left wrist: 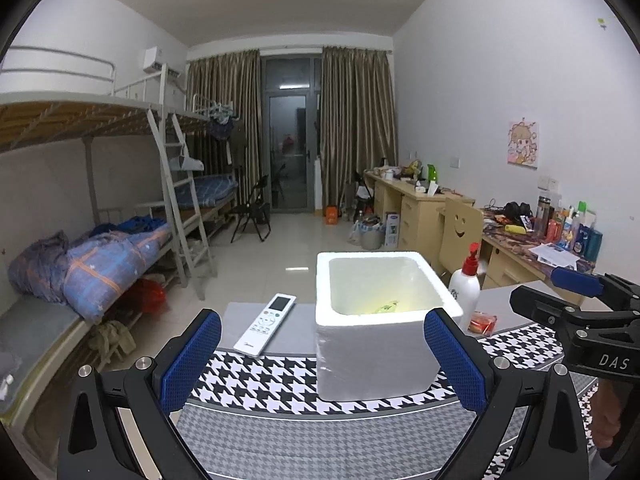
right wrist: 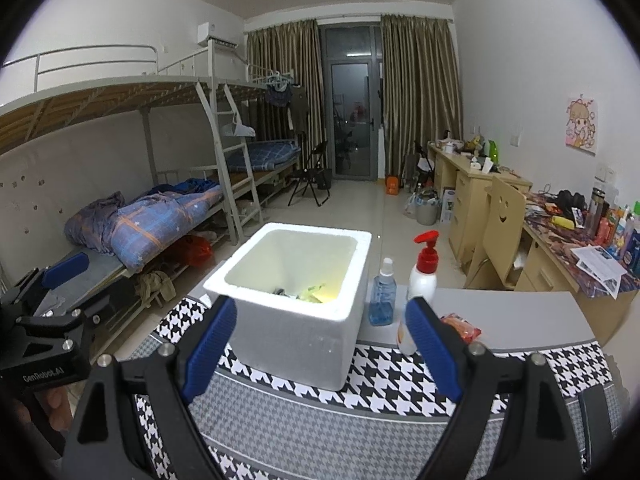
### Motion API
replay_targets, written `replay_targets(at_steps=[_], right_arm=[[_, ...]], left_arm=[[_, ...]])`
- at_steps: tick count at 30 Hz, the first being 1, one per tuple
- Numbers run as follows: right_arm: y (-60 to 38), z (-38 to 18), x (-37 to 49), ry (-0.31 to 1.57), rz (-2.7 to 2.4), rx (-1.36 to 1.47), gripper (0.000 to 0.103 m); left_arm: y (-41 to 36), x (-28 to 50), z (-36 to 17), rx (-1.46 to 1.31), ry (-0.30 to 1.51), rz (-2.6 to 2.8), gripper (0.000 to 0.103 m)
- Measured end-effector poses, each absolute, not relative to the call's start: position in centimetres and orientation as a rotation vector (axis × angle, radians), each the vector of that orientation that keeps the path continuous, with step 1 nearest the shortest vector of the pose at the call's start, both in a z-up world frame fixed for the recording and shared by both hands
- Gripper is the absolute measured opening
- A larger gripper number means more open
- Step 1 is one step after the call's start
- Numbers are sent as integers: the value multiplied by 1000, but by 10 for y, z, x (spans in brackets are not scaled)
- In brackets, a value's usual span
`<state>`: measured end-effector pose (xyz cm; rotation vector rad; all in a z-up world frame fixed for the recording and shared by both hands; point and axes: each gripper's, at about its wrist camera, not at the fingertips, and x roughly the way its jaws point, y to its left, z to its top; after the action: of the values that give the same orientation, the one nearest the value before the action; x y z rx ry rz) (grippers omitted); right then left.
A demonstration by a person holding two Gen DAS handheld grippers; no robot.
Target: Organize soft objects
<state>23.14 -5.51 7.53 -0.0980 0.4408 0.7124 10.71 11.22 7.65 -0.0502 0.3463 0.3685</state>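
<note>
A white foam box (left wrist: 376, 340) stands on the houndstooth cloth (left wrist: 264, 384), open at the top; it also shows in the right wrist view (right wrist: 304, 336). Yellow-green items (left wrist: 386, 307) lie at its bottom, with a dark item beside them in the right wrist view (right wrist: 316, 294). A small red-orange soft packet (left wrist: 482, 322) lies on the grey table right of the box, also in the right wrist view (right wrist: 460, 327). My left gripper (left wrist: 322, 356) is open and empty, just before the box. My right gripper (right wrist: 324, 344) is open and empty, also before the box.
A white remote (left wrist: 266, 324) lies left of the box. A white pump bottle with a red top (right wrist: 422, 280) and a blue spray bottle (right wrist: 383, 294) stand right of it. The table's far edge (right wrist: 520, 296) faces the room with bunk beds and desks.
</note>
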Motion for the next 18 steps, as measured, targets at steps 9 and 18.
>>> replay_targets(at_steps=[9,18], right_arm=[[-79,72,203,381,720,-83,89],[-98,65,178,333,718,-75,89]], left_arm=[[97,85,80,-43,299,365,102],[83,63,77,-34,248,339,102]])
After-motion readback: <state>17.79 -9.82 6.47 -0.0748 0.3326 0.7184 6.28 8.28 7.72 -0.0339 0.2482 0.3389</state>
